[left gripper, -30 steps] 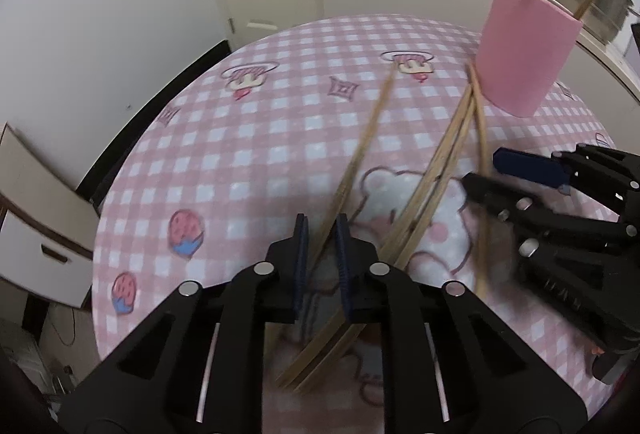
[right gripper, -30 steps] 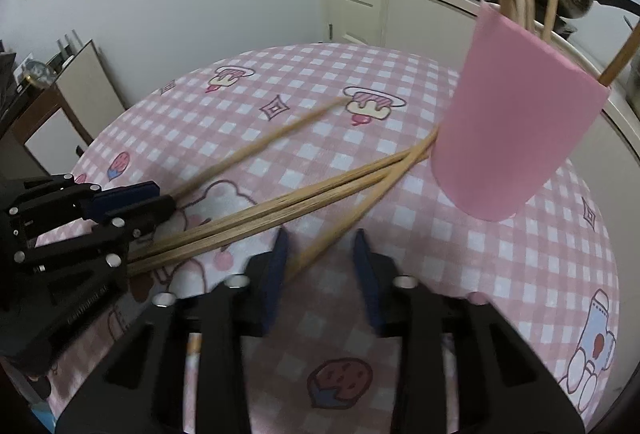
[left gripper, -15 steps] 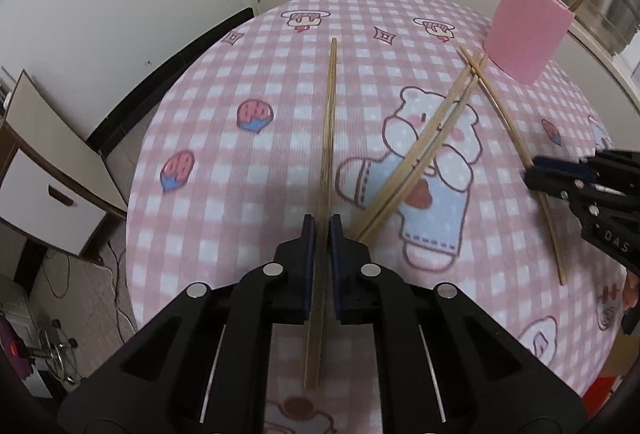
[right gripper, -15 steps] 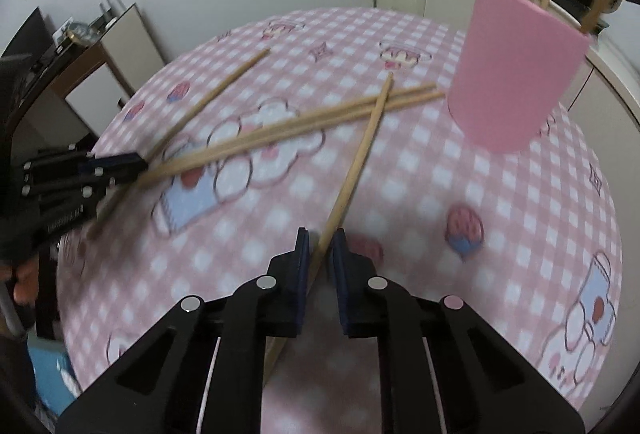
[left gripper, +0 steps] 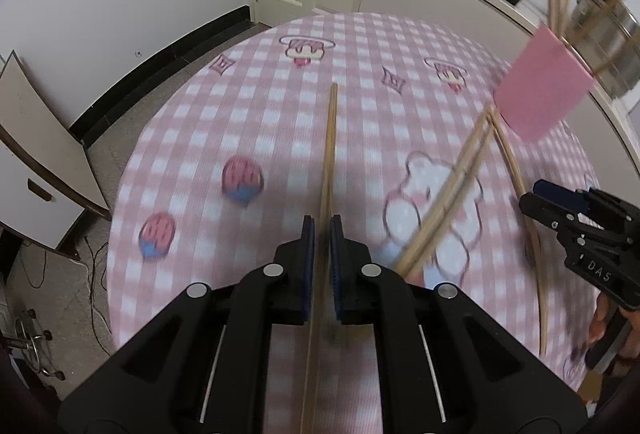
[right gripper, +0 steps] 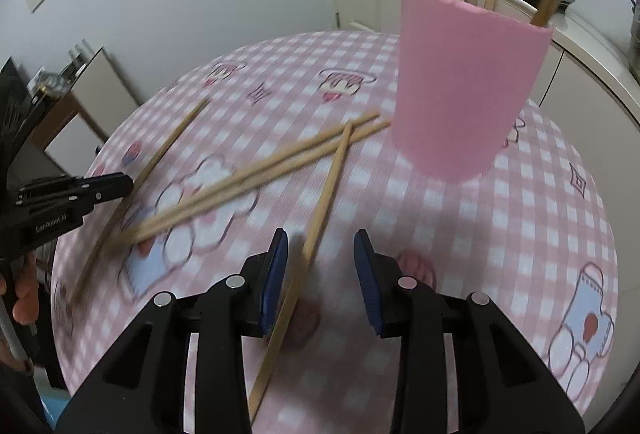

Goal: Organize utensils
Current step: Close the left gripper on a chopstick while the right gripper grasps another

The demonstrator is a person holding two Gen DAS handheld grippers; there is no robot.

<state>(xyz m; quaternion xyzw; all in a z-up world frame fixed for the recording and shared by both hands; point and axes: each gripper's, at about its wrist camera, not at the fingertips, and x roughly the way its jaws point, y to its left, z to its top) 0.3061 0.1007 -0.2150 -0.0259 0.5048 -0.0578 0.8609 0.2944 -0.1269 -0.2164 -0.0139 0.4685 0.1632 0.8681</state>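
Chopsticks: several stand in the pink cup (right gripper: 468, 82) upper right. Left gripper (left gripper: 322, 230) clamps one chopstick (left gripper: 330, 150); right gripper (right gripper: 320, 262) is opening around another (right gripper: 320, 210). Two (right gripper: 256, 174) lie mid-table.

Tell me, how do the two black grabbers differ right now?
The left gripper is clamped shut on a chopstick; the right gripper has its jaws opening, pads clear of the chopstick between them. Both are black with blue pads, pointing down at the checked tablecloth.
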